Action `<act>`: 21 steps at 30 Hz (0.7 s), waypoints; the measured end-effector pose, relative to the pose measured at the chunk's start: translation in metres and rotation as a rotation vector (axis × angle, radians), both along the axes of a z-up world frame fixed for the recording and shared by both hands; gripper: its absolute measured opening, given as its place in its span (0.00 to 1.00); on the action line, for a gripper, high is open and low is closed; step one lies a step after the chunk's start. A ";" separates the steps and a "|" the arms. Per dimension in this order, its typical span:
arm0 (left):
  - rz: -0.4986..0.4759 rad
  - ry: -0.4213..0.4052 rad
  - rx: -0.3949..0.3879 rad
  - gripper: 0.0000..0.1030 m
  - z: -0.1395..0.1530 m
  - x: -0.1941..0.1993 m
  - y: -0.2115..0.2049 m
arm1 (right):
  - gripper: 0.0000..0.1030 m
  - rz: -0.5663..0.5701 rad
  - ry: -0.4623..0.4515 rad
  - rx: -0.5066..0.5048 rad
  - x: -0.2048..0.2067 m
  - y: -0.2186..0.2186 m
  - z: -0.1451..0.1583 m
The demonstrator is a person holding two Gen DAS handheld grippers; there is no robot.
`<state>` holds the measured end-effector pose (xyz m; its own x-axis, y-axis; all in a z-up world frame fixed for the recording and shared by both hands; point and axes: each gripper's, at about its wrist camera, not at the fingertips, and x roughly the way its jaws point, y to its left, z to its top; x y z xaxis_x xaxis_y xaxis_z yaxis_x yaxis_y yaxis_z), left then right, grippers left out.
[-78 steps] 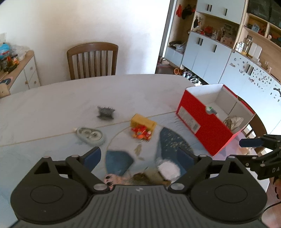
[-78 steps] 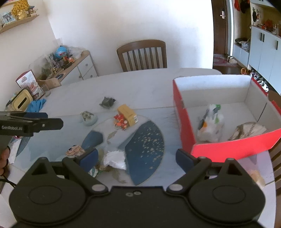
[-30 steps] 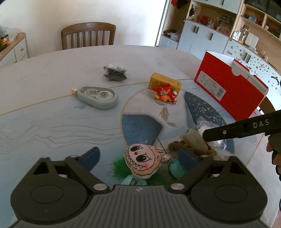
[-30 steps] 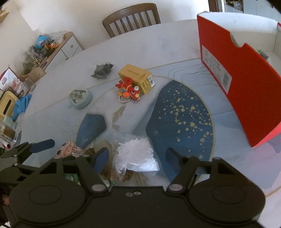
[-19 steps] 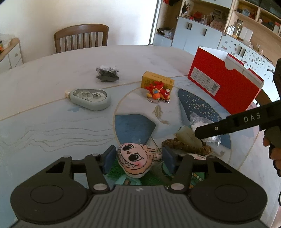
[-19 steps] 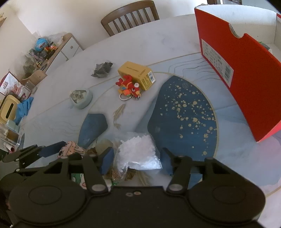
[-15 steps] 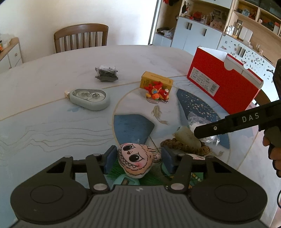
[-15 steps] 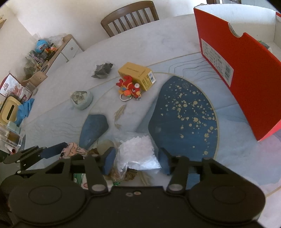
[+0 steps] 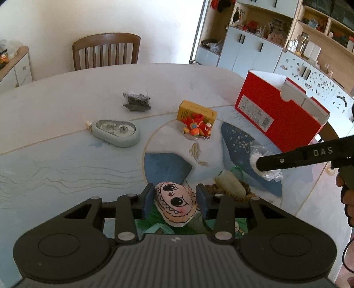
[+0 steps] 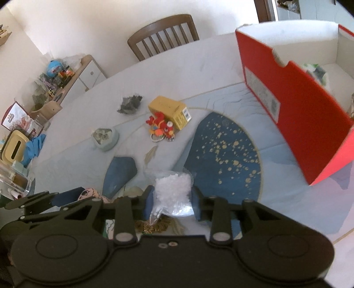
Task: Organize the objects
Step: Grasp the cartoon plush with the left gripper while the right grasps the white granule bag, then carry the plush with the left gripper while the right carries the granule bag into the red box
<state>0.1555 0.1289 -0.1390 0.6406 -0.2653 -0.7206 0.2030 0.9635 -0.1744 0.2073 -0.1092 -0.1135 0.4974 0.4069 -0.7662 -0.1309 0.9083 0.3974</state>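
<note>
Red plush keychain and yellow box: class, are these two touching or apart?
Touching. In the left wrist view the red plush keychain leans against the front face of the yellow box, with no table showing between them; the right wrist view agrees.

A: What are you seeing around you?
B: You are facing a white wall [image 9: 66,17]. A wooden chair [image 9: 106,52] is standing behind the pale table [image 9: 55,93].
A: And at the sides?
B: Pale blue cupboards [image 9: 254,51] are standing right, a low sideboard [image 10: 86,71] left; daylight is falling in.
</note>
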 end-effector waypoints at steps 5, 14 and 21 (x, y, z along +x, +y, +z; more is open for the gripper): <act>0.009 -0.017 -0.026 0.39 0.021 -0.007 0.000 | 0.32 0.009 -0.040 -0.007 -0.011 -0.011 0.020; 0.008 -0.022 -0.046 0.39 0.064 -0.015 -0.012 | 0.32 0.020 -0.110 -0.008 -0.030 -0.040 0.063; -0.021 -0.039 -0.069 0.39 0.089 -0.014 -0.041 | 0.33 0.025 -0.152 -0.032 -0.035 -0.067 0.087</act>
<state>0.1411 0.0881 -0.0505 0.6616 -0.3272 -0.6748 0.2307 0.9450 -0.2320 0.1721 -0.1761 -0.0262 0.5990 0.3971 -0.6953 -0.2101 0.9159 0.3421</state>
